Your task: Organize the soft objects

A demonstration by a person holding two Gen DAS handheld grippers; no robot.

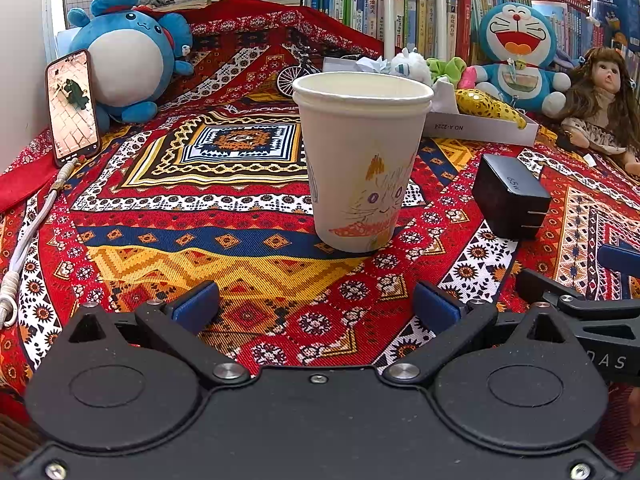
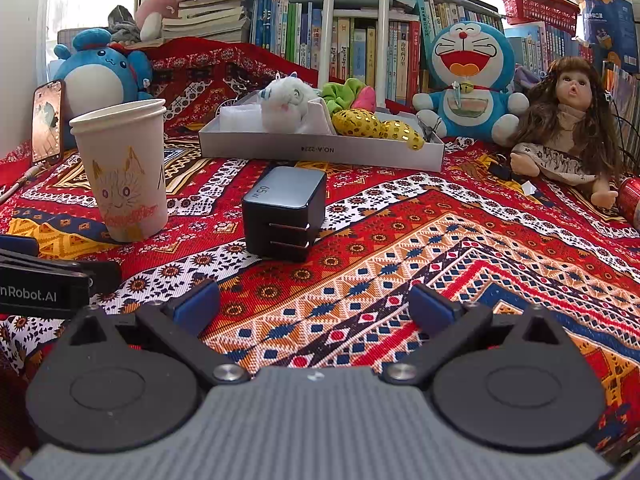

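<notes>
Though the paper cup (image 1: 362,160) stands clear, it hides the tray's (image 1: 480,126) left end.

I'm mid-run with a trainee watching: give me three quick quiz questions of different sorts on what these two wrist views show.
1. True or false: the paper cup lies on its side.
2. What sits in the white tray? A) white plush toy, green scrunchie and yellow sequined item; B) black charger; C) doll.
3. Fill in: the jaws of the left gripper and right gripper are both ____.

Key: 1 false (upright); 2 A; 3 open.
</notes>
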